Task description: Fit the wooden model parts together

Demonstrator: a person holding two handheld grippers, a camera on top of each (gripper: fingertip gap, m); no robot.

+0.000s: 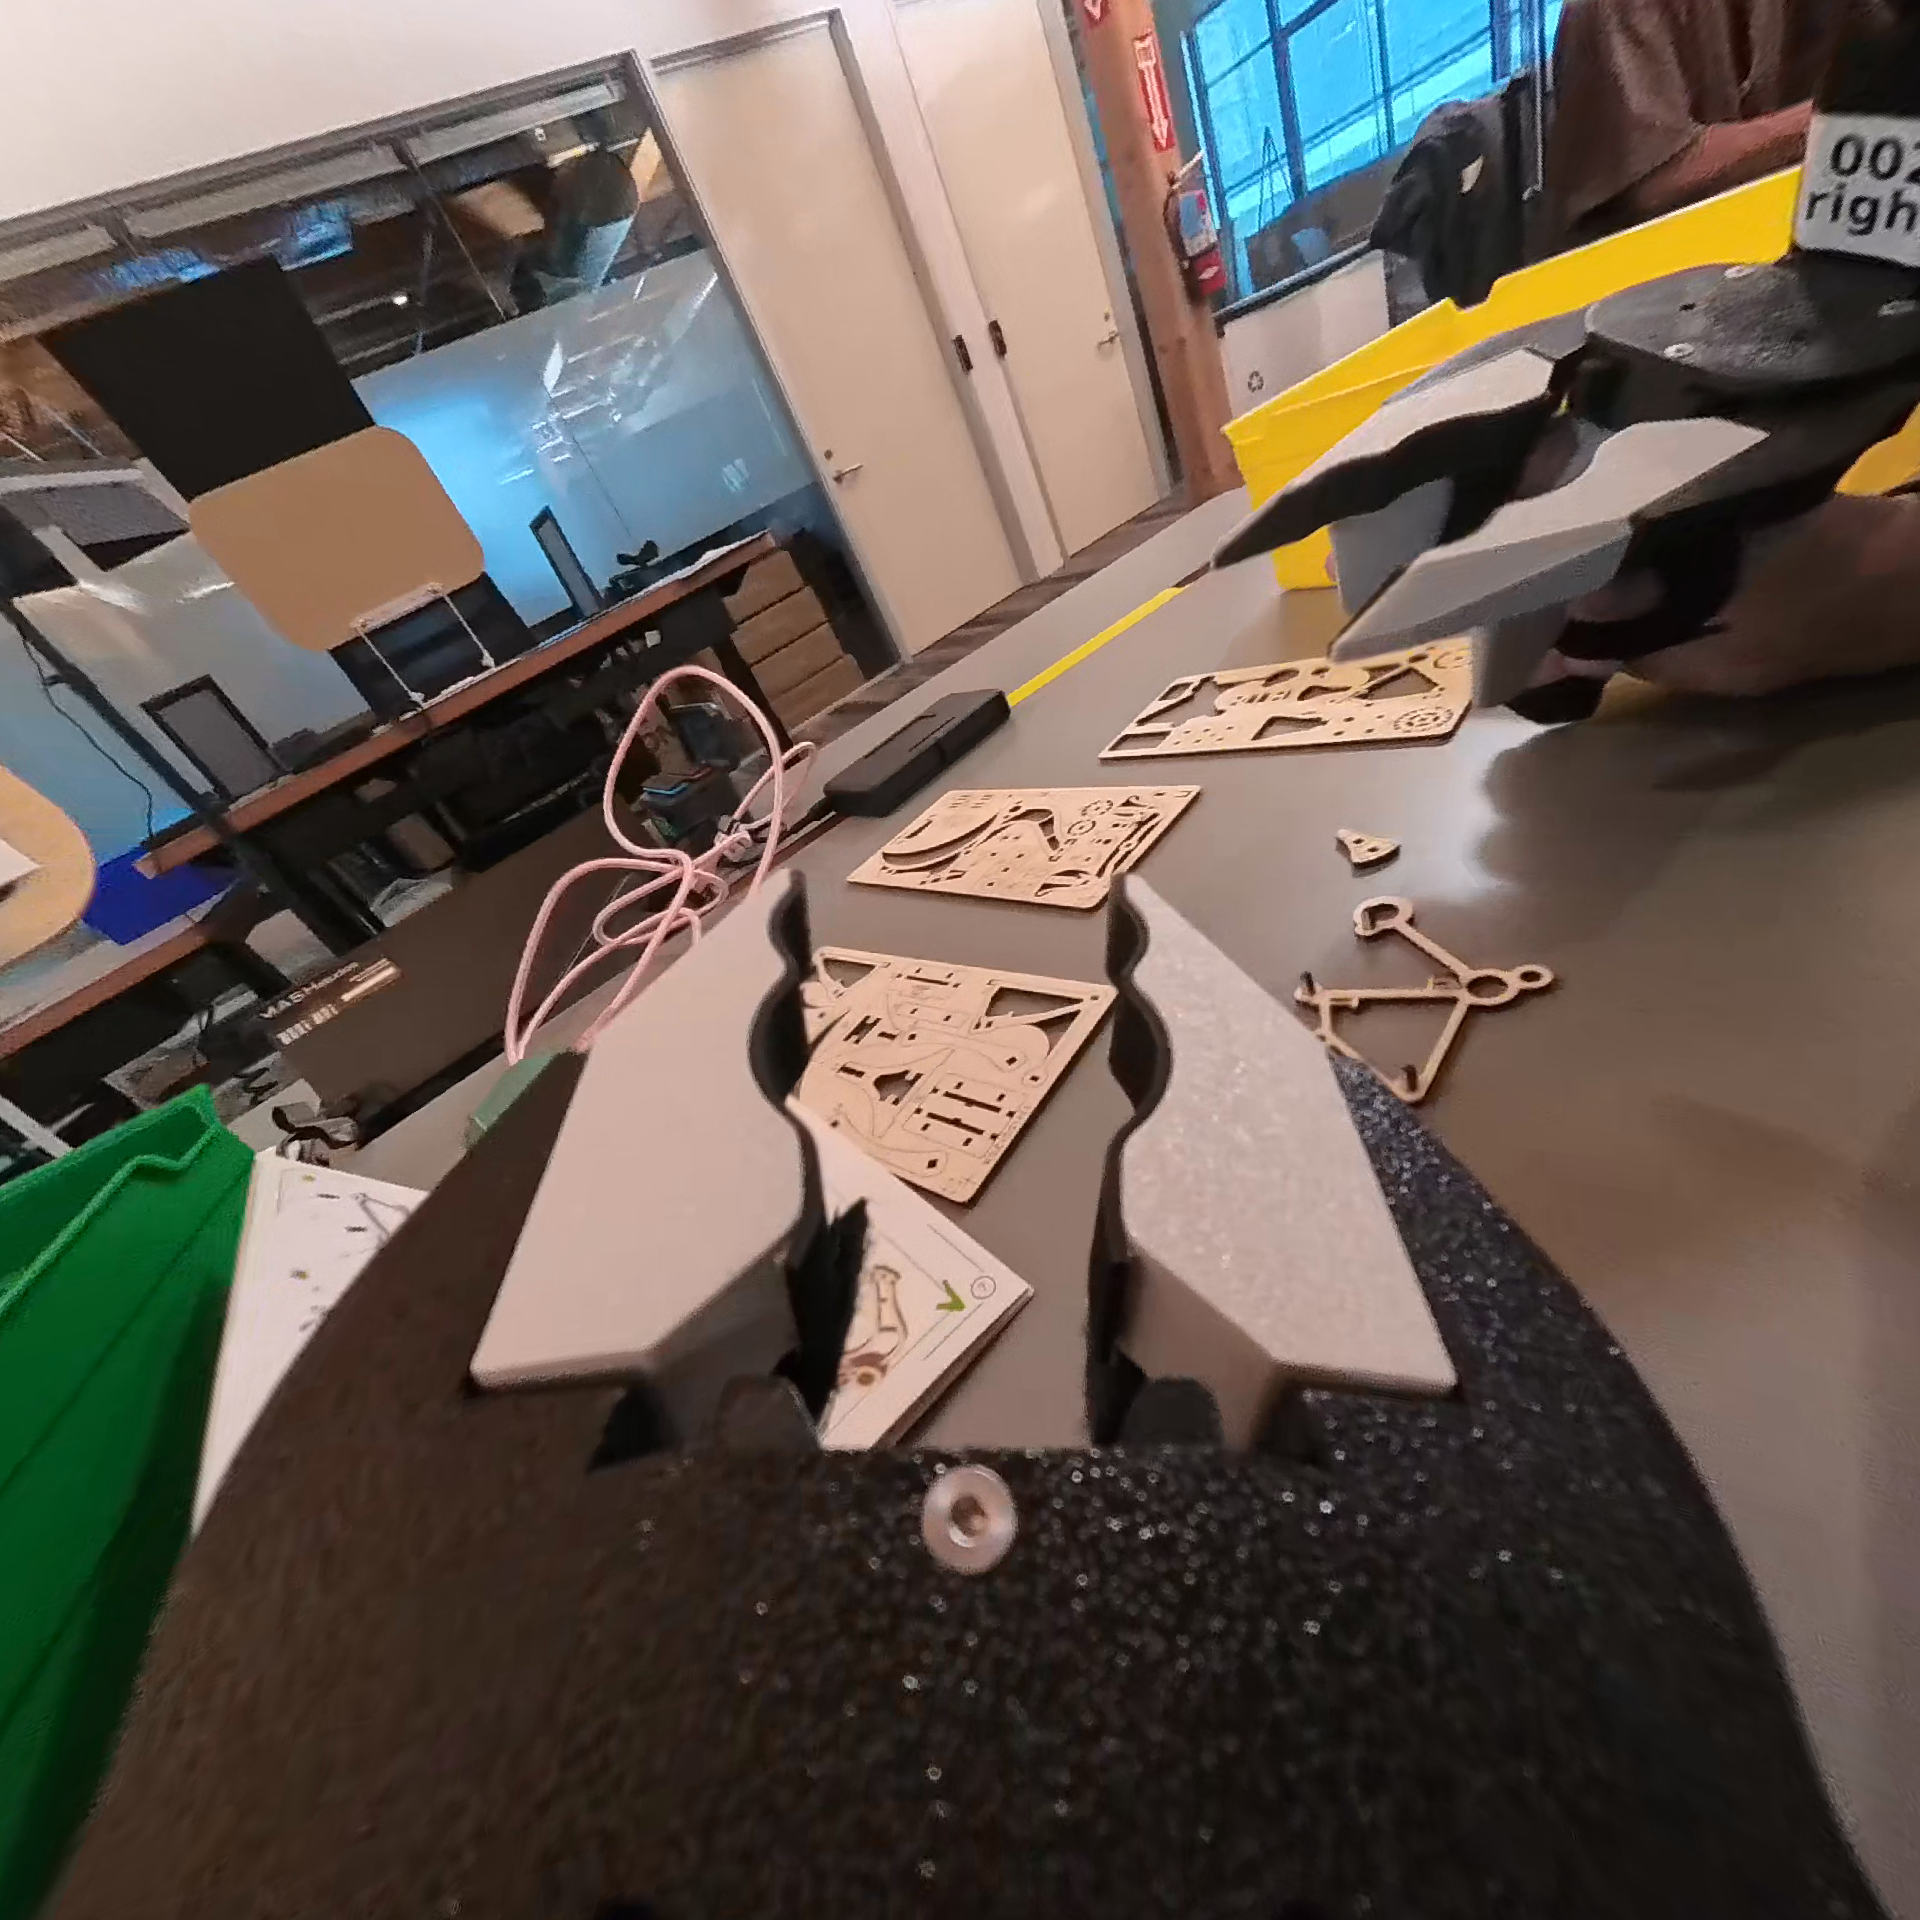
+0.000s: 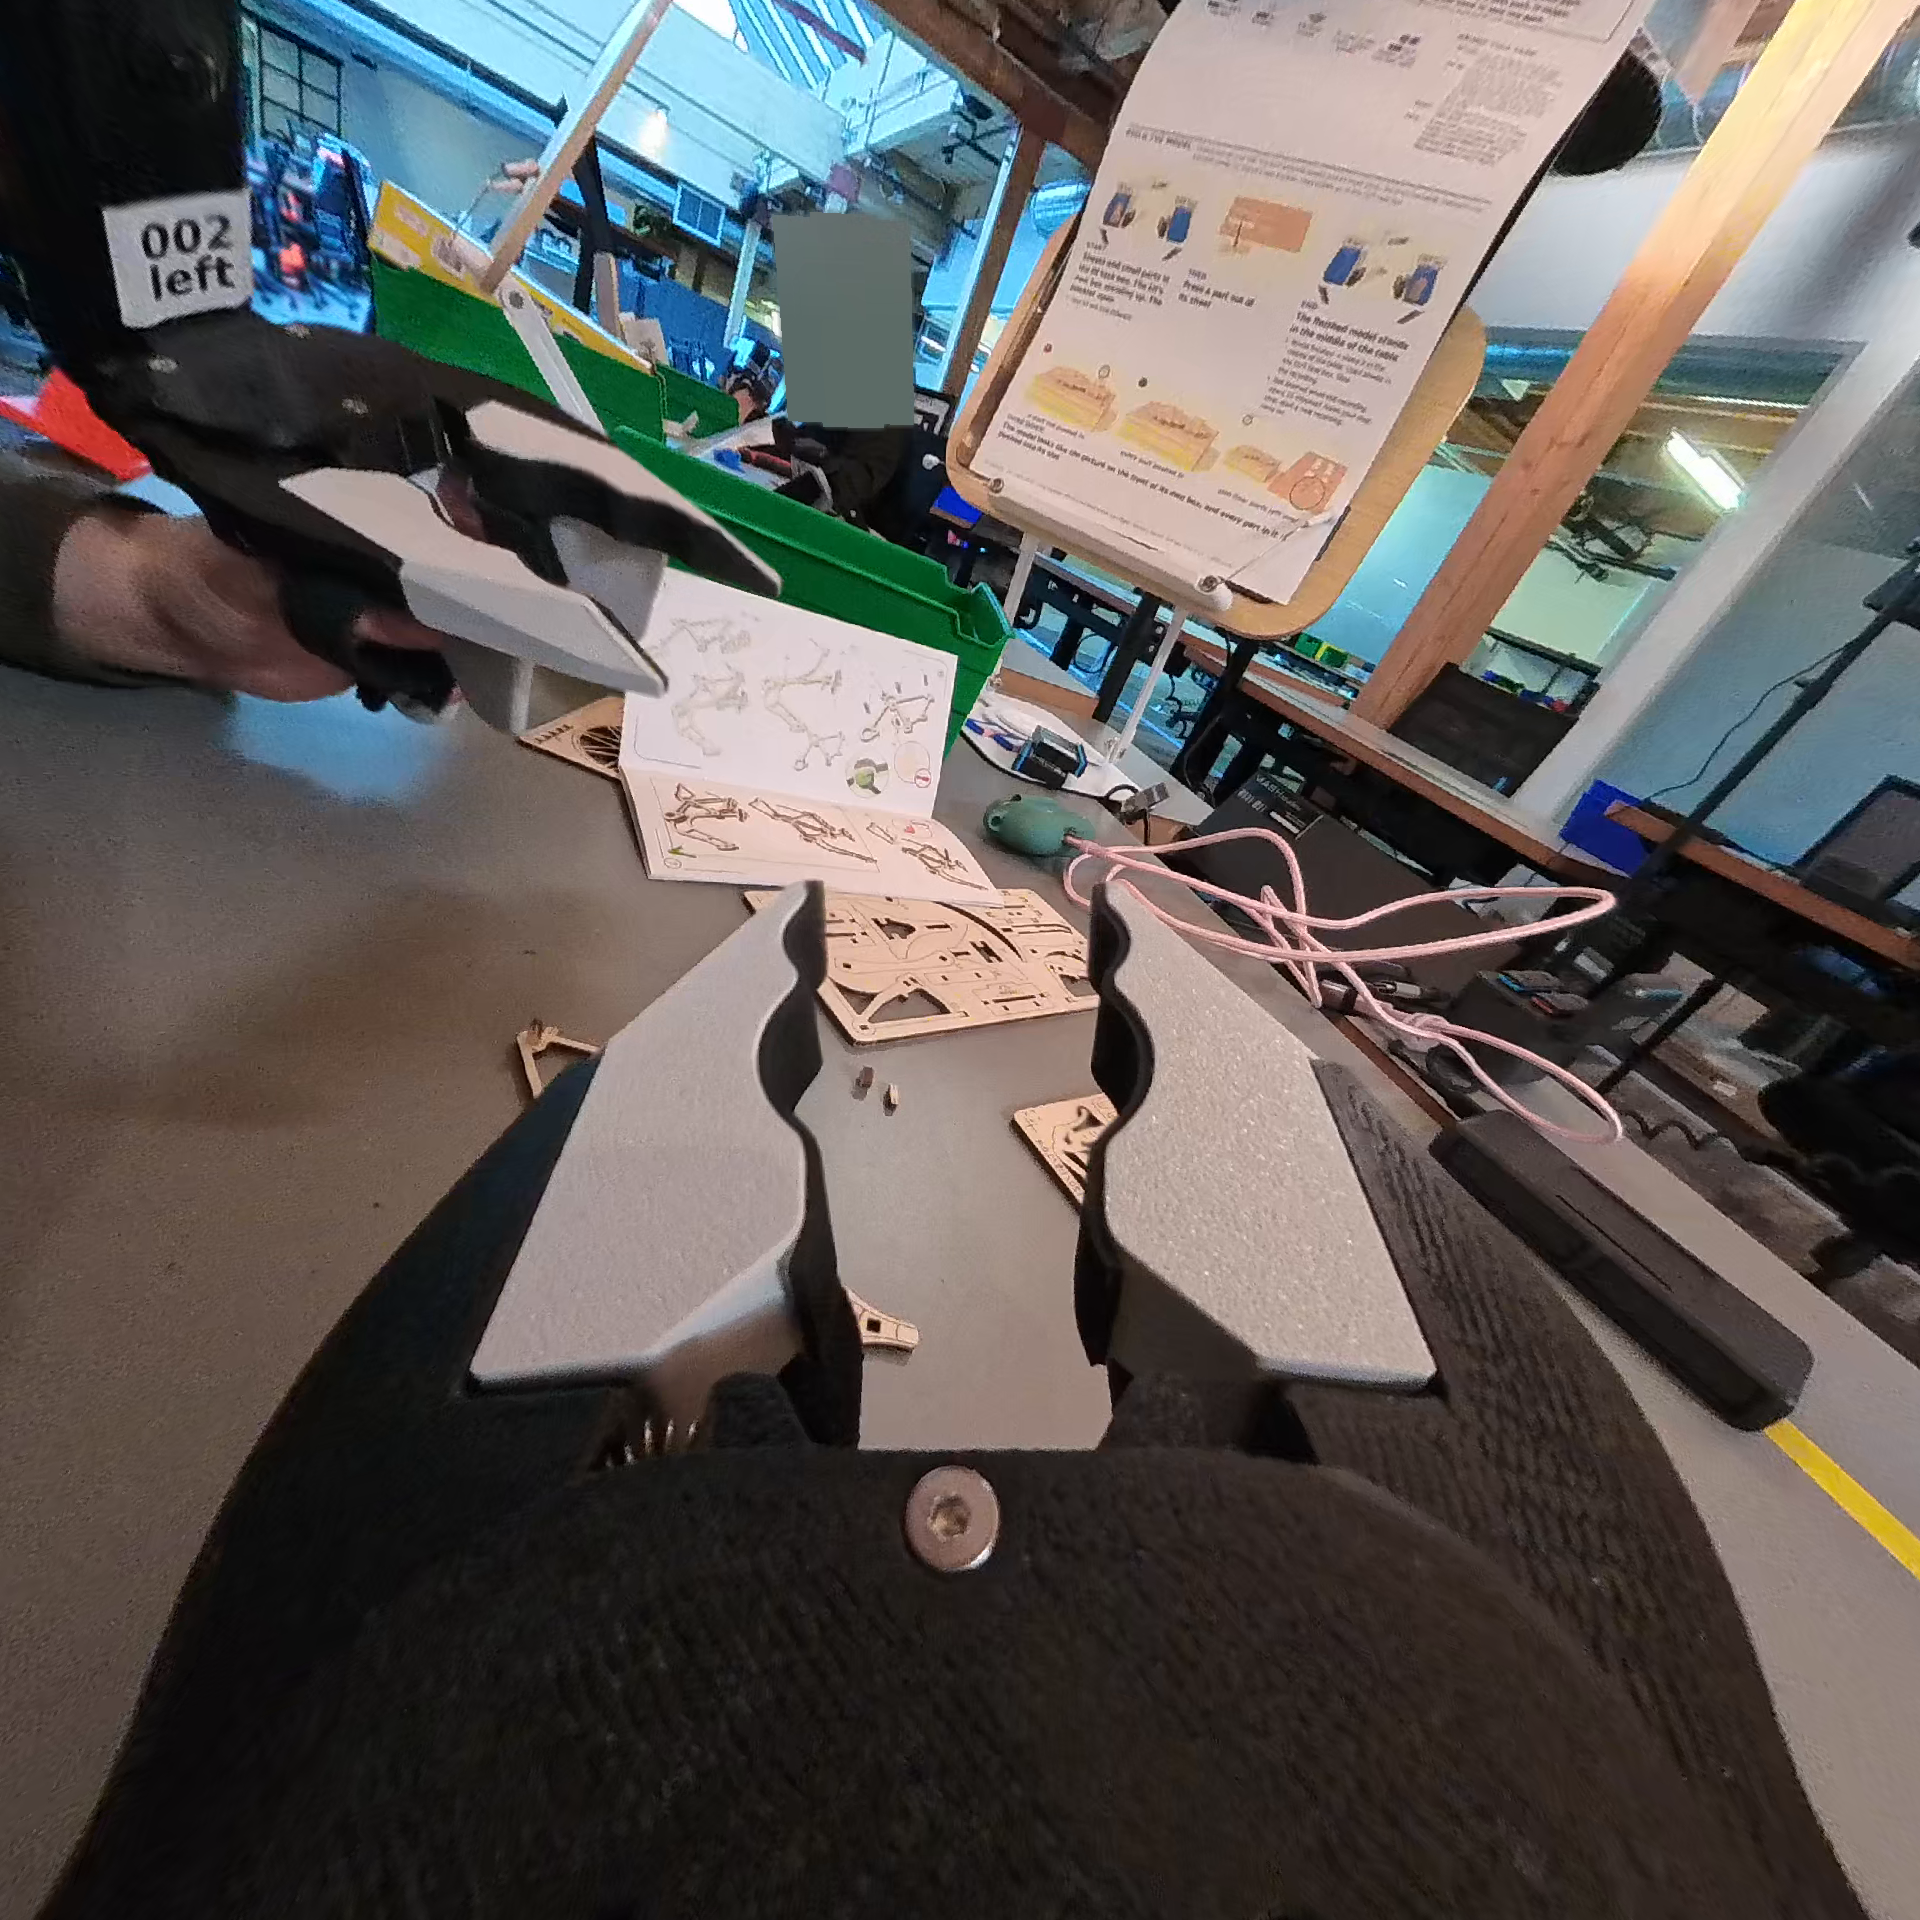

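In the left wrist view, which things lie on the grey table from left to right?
Green plastic bin → white paper instruction booklet → pale wooden part sheet with cut-outs → thin triangular wooden frame piece.

sheets: three wooden sheets lie in a row on the table
booklet: booklet overlaps the nearest sheet's edge
loose parts: frame piece and small piece lie right of the sheets
bins: one bin left, another bin behind the farthest sheet
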